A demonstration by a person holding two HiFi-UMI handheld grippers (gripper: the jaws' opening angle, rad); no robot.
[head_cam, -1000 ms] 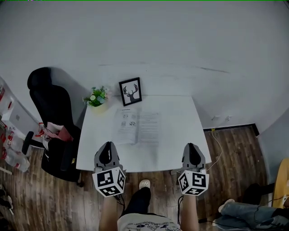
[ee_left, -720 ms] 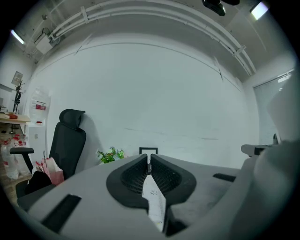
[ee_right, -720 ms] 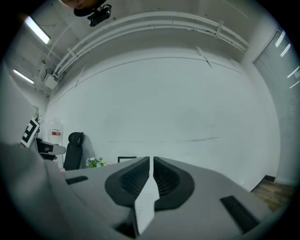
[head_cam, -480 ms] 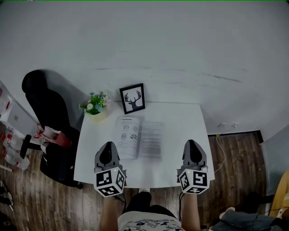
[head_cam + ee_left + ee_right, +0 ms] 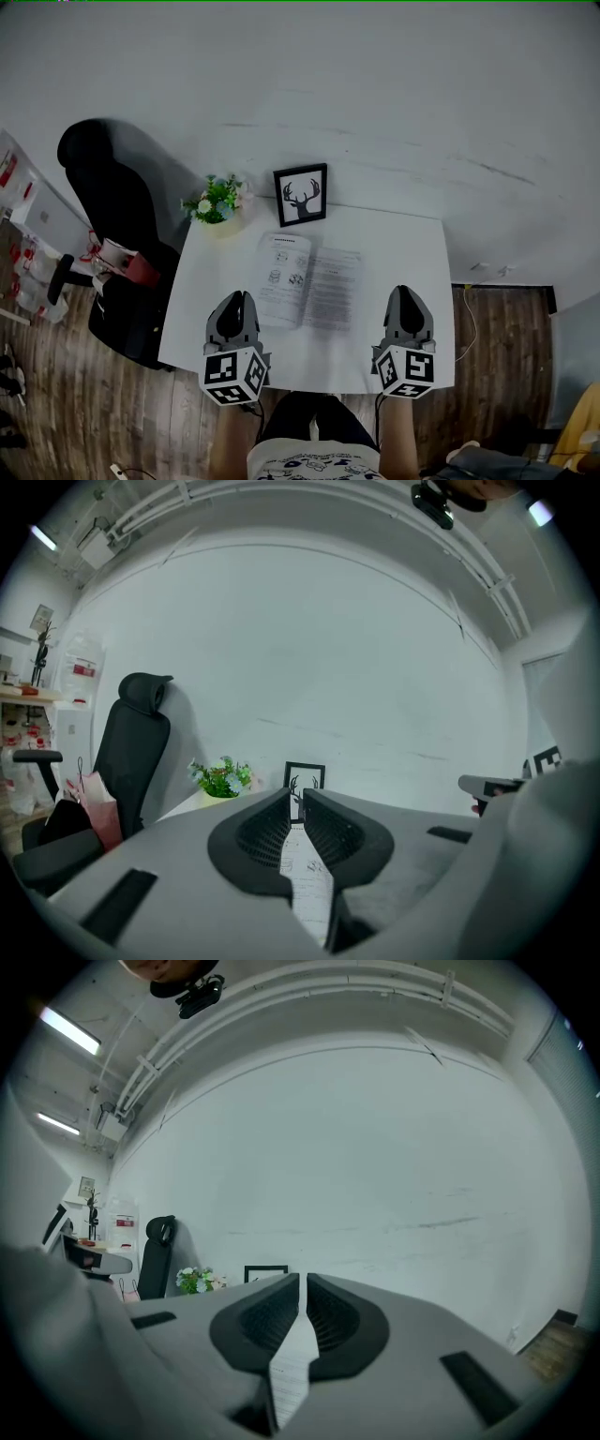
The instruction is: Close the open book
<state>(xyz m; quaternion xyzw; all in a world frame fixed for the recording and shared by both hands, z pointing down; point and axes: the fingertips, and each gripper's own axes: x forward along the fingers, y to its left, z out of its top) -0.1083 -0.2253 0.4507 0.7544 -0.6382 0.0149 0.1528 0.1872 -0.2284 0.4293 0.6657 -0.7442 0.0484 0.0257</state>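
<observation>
White worktop (image 5: 412, 253) carries the open book (image 5: 309, 292) flat, so my left hand-held gripper (image 5: 238, 298) and right hand-held gripper (image 5: 403, 292), both closed and empty, flank it, probably to flip one half over.

A: Is the print in the open book (image 5: 309, 293) readable?
B: No, it's too small. In the left gripper view the left gripper (image 5: 295, 806) hides all but 1 thin strip of page between its jaws, and its tips cover the lower part of the framed deer picture (image 5: 307, 772) at 12 o'clock.
A: Anything cut off in the head view?
B: The person's 2 forearms (image 5: 230, 436) leave at 6 o'clock. A yellow object (image 5: 586, 422) at 4 o'clock is clipped and unidentifiable.
</observation>
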